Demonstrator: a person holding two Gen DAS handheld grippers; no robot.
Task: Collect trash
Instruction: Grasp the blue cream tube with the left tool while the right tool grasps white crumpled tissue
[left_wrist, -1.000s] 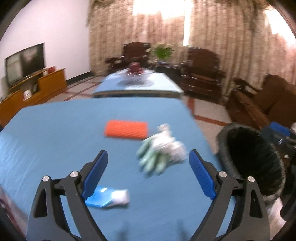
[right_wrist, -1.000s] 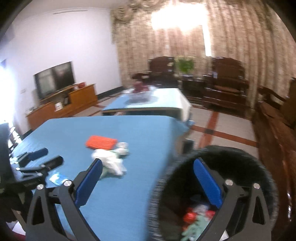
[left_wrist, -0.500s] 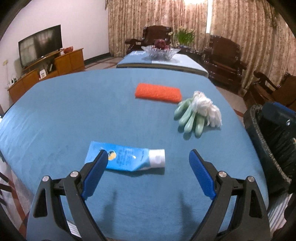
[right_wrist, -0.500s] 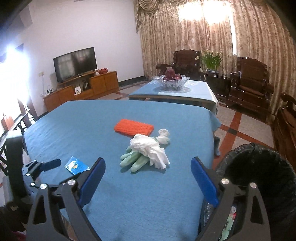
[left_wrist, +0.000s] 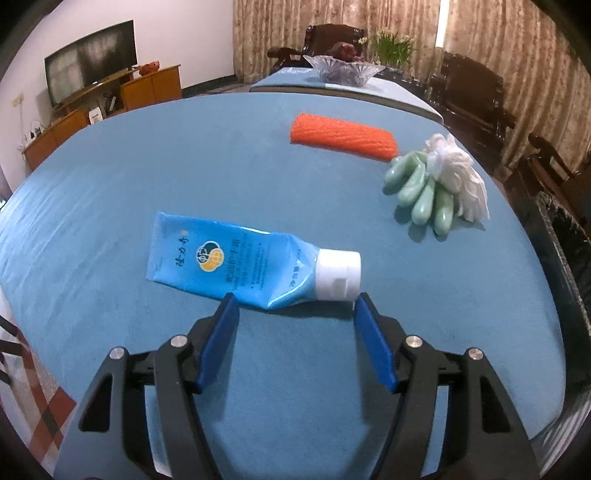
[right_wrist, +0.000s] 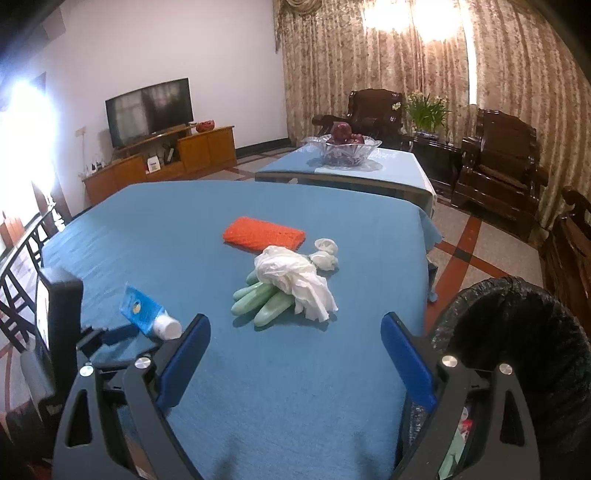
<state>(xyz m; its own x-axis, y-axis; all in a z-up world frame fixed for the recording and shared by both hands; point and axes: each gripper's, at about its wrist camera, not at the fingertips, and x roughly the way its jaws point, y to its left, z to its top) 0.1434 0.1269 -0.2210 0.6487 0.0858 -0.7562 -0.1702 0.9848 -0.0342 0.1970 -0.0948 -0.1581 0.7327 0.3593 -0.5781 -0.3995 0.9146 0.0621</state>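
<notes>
Orange cloth (left_wrist: 342, 140) beside green glove (left_wrist: 421, 192)

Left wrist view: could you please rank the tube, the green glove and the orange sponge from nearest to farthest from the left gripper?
From the left gripper:
1. Tube, just ahead of the fingertips, lying flat.
2. Green glove, farther off to the right.
3. Orange sponge, farthest, up the table.

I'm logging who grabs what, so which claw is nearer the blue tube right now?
Left. The left claw is open just short of the blue tube, fingertips at its cap end. The right claw hangs open farther back, toward the gloves.
</notes>
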